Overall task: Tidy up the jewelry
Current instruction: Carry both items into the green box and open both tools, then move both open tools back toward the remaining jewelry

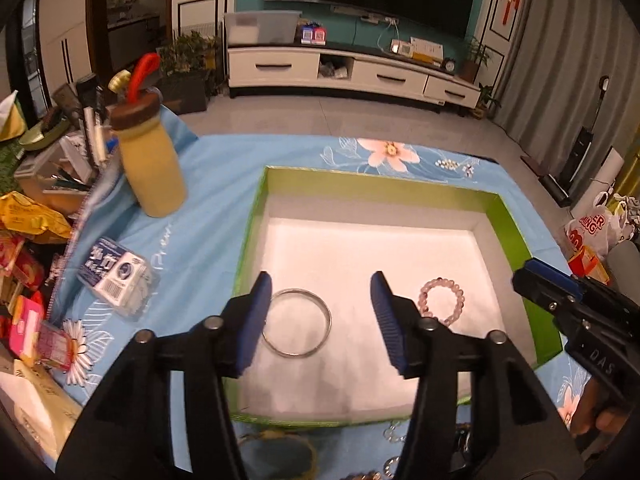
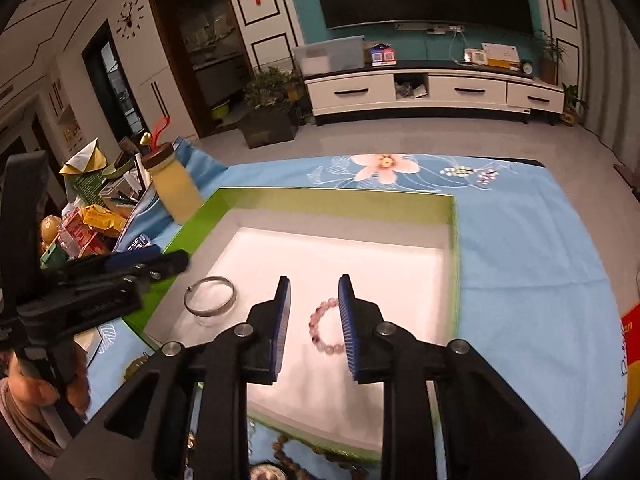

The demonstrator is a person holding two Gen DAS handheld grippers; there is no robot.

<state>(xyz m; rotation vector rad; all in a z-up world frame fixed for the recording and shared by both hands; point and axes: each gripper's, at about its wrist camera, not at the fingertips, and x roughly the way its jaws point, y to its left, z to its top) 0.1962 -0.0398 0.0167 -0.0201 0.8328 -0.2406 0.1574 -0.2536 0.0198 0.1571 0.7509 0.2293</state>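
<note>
In the green box (image 1: 516, 240), the silver bangle (image 1: 297, 322) is lying flat just ahead of the left gripper (image 1: 320, 320), toward its left pad, while the pink bead bracelet (image 2: 326, 326) is lying between the right gripper (image 2: 314, 328) pads, against the right one; both sets of jaws are standing released, gripping nothing. The right wrist view is showing more beads (image 2: 288, 456) lying at lower centre, outside the box's near wall, only faintly visible in the left view.

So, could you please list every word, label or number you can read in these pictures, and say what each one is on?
"DAS": on the body of the right gripper.
"ER" over "MING", partly cut off: on the plastic bag on the floor.
Blue and white packet: large characters and a barcode, too blurred to read.
Script on the blue tablecloth: too faint to read.
Snack wrappers: unreadable.
</note>
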